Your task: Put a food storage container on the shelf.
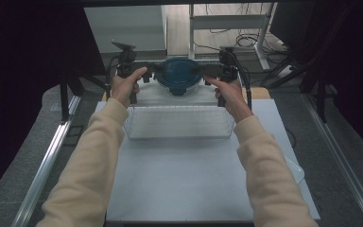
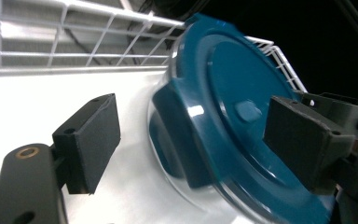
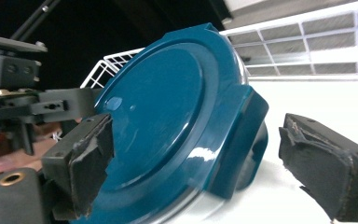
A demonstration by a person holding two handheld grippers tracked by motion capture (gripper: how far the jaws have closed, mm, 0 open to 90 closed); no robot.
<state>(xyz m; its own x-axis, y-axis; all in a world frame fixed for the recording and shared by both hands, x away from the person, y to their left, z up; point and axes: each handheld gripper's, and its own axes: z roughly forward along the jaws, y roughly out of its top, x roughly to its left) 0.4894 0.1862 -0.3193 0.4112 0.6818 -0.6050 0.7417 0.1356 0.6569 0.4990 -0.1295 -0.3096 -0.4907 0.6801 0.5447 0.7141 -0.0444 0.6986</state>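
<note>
Left gripper (image 1: 147,74): jaws wide, pads clear of any surface, one either side of a side clip of the teal lid (image 2: 233,121).
Right gripper (image 1: 207,72): jaws equally wide, nothing pinched, straddling the opposite clip.
Container (image 1: 178,75): round, clear-walled, lid on, standing on the white tray (image 1: 151,97) beyond the wire basket (image 1: 179,135), directly between the two grippers. Both hands about equally near; approach axis runs side to side across the lid.

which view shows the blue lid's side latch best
The right gripper view: the blue lid fills the frame, its side latch facing the camera between the open jaws. The left gripper view shows the opposite latch slightly blurred. The high view shows the lid small, from above.
</note>
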